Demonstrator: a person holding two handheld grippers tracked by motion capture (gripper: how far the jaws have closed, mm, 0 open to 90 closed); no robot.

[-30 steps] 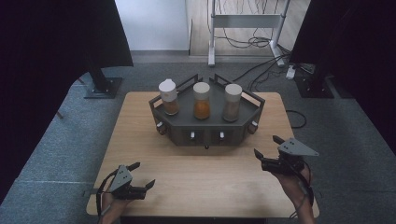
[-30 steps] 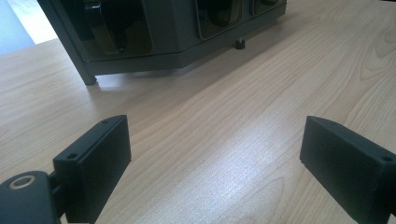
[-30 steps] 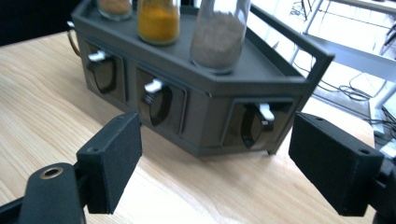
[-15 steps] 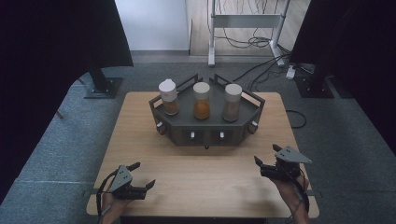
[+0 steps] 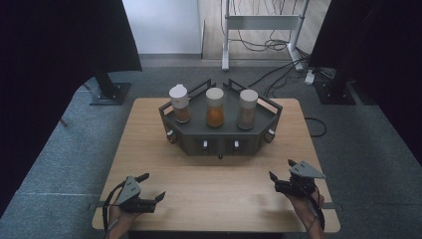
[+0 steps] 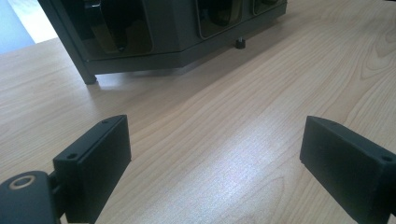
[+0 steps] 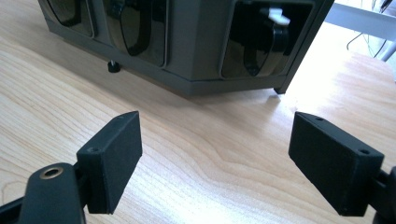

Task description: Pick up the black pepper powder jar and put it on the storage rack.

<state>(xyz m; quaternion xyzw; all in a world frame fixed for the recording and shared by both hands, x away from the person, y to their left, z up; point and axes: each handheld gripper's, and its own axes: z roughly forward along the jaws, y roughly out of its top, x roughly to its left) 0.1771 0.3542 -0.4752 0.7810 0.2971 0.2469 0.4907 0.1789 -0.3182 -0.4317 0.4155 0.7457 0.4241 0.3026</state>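
Our right gripper (image 5: 283,175) has come down since a second ago and now sits low over the desk (image 5: 219,189); our left gripper (image 5: 148,188) has kept its place. We judge that we are settling in front of the rack (image 5: 219,142) before any reach. Both grippers stand wide open, holding and touching nothing. The rack, with three jars (image 5: 215,107), stands well ahead at mid-desk.

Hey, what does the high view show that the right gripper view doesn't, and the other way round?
The high view takes in three white-capped jars standing on top of the dark rack, both hands, and the grey floor. The right gripper view gives a close look at its own open fingers and the rack's glossy front windows. Both show the wooden table and the rack.
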